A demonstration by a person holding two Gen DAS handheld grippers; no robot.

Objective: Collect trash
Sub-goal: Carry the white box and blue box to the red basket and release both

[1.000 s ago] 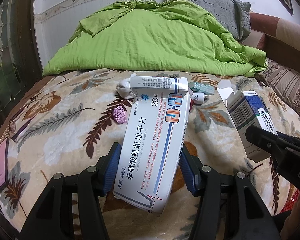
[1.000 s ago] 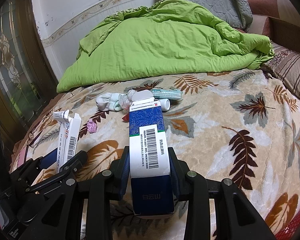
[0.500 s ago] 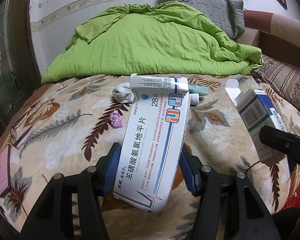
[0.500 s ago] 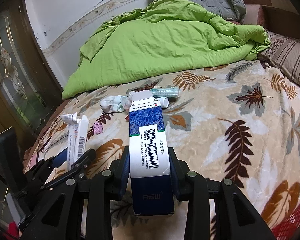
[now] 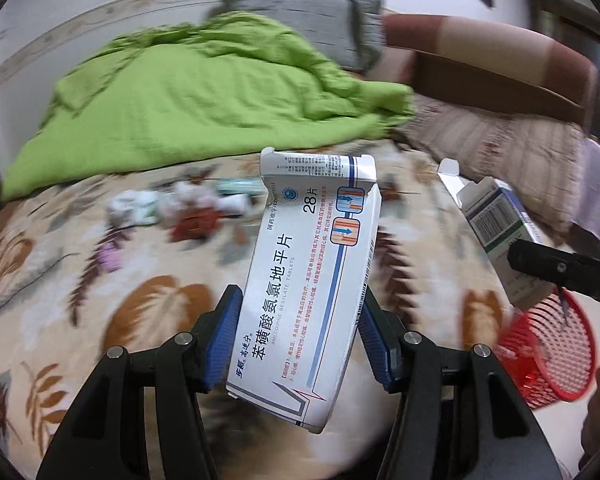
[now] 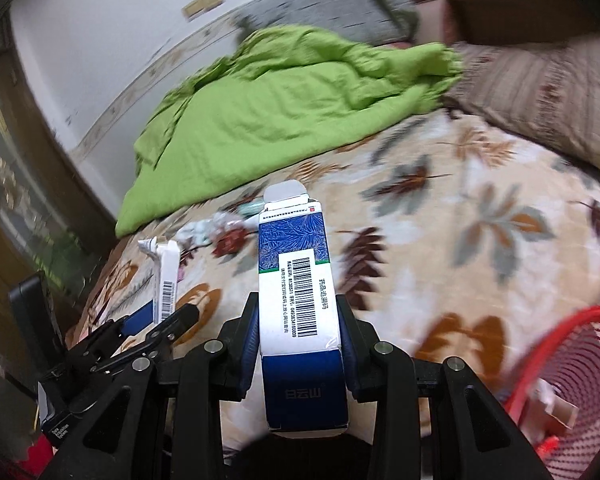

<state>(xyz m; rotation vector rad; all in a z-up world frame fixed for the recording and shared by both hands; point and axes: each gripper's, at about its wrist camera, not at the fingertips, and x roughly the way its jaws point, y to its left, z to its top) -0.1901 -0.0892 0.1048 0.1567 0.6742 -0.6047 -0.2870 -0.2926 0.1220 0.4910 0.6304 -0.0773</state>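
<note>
Two medicine boxes (image 5: 308, 280) (image 6: 296, 280), one red basket (image 6: 560, 392).

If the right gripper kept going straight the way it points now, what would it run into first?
Likely the leaf-print bedspread: the right gripper, shut on the blue medicine box, aims across the bed toward the green quilt. Depth is unclear.

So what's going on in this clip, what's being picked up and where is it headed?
A person is clearing trash off a bed with two handheld grippers. The left gripper is shut on a white medicine box, and the right gripper is shut on a blue and white box. Both are held above the leaf-patterned blanket, with a red mesh basket close by on the right. Small scraps lie near the green quilt.
</note>
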